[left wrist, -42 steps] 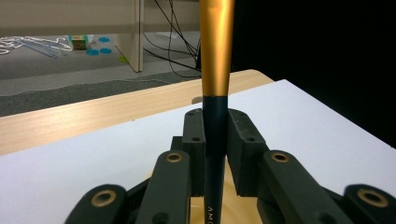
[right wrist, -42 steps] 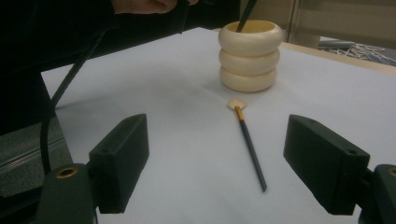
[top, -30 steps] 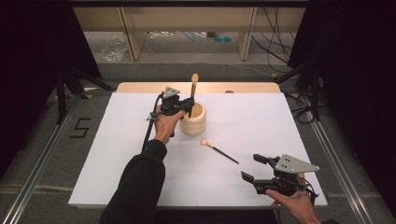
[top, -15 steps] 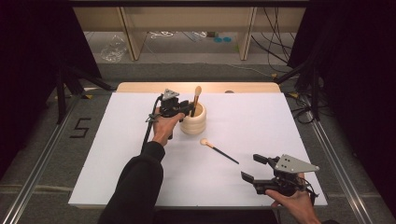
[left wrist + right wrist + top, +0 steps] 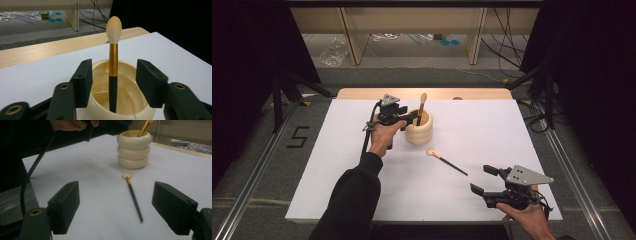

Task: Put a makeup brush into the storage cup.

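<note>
High view is showing the person putting makeup brushes into the cream ribbed holder (image 5: 418,129) near the far middle of the white table (image 5: 337,170), and the first brush (image 5: 421,107) is standing in it, handle down, tuft up, leaning on the rim. The left gripper (image 5: 412,118) is hanging right at the holder, and its jaws have just been opening: in the left gripper view they are standing apart on either side of the gold and black handle (image 5: 113,75), clear of it, so the brush is released and resting on its own. That drop-off looks done. The second brush (image 5: 447,162) is lying flat on the table between the holder and the right gripper (image 5: 478,181), tuft toward the holder. The right gripper is resting near the front edge, jaws spread wide and empty, pointing at that black handle (image 5: 133,198). Next, as I judge it, a gripper has to come down over that thin handle and pinch it squarely off the flat surface.
</note>
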A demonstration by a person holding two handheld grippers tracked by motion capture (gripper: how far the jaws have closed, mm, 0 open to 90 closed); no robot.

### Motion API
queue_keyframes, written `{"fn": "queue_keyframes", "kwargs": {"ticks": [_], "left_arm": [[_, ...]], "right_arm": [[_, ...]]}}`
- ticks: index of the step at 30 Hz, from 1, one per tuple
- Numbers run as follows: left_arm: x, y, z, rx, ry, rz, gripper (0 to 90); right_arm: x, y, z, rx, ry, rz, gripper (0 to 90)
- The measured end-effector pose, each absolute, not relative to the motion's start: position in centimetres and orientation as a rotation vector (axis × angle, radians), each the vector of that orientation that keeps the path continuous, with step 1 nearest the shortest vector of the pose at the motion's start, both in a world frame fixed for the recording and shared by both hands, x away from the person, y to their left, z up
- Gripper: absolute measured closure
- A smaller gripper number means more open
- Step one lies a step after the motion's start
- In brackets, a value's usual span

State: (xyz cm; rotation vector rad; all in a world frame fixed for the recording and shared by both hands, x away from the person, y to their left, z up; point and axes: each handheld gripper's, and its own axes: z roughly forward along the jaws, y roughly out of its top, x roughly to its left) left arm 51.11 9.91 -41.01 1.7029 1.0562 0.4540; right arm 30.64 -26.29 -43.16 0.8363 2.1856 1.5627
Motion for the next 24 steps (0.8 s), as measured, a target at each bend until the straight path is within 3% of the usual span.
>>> {"fn": "queue_keyframes", "kwargs": {"ticks": [16,24], "left_arm": [[48.2,11.0,-39.3,1.713,1.042,0.439,21.0],[46.3,11.0,-39.3,1.743,1.003,0.439,18.8]], "right_arm": [[30.7,-26.3,-43.2,0.828,2.178,1.561,23.2],[30.7,-26.3,-43.2,0.834,2.185,1.559,23.2]]}}
